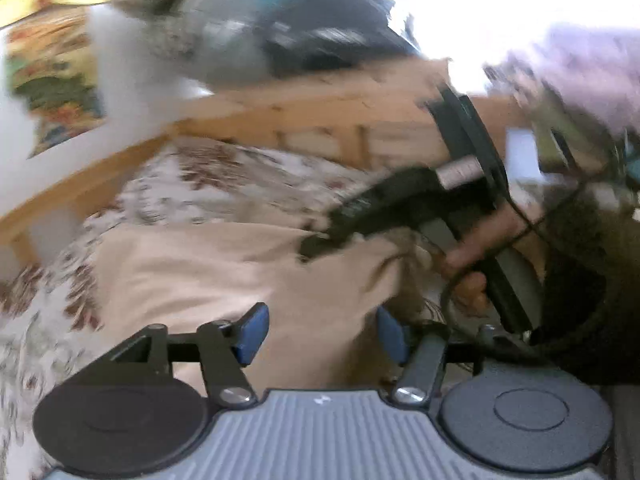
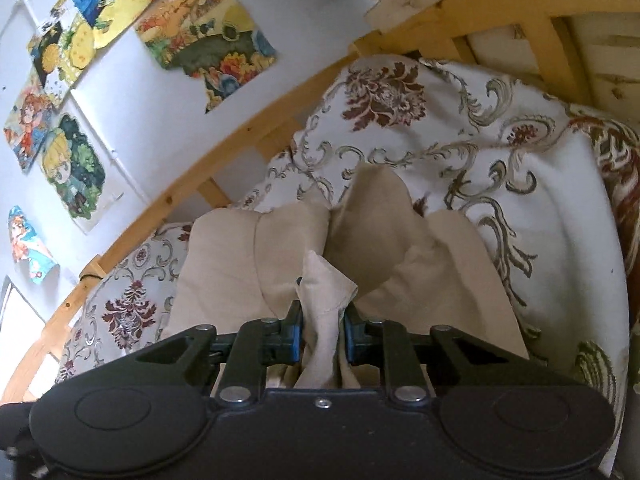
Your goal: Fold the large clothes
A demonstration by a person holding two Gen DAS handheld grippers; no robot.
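The large beige cloth garment (image 2: pixel 280 256) lies crumpled on the white bedspread with red-brown and grey-green floral scrolls (image 2: pixel 520 200), which covers a bed with a pale wooden slatted frame (image 2: pixel 540 36) beside a white wall hung with colourful cartoon pictures (image 2: pixel 208 36). The right gripper (image 2: pixel 322 324) pinches a bunched fold of this garment between its dark pads, the cloth standing up as a peak just beyond the fingertips, and the rest of the fabric spreads away from it towards the far side and to the left. The left gripper (image 1: pixel 318 334) has its blue-padded fingers (image 1: pixel 252 332) spread apart with nothing between them; in its blurred view the garment (image 1: pixel 224 276) lies directly ahead and slightly left, while the right gripper (image 1: pixel 400 212) and the hand holding it sit to the right and farther off. Judging from this, the free edge lies nearer the left gripper, which probably needs to close on the cloth in front of it, so that both hold the garment along one edge before folding.
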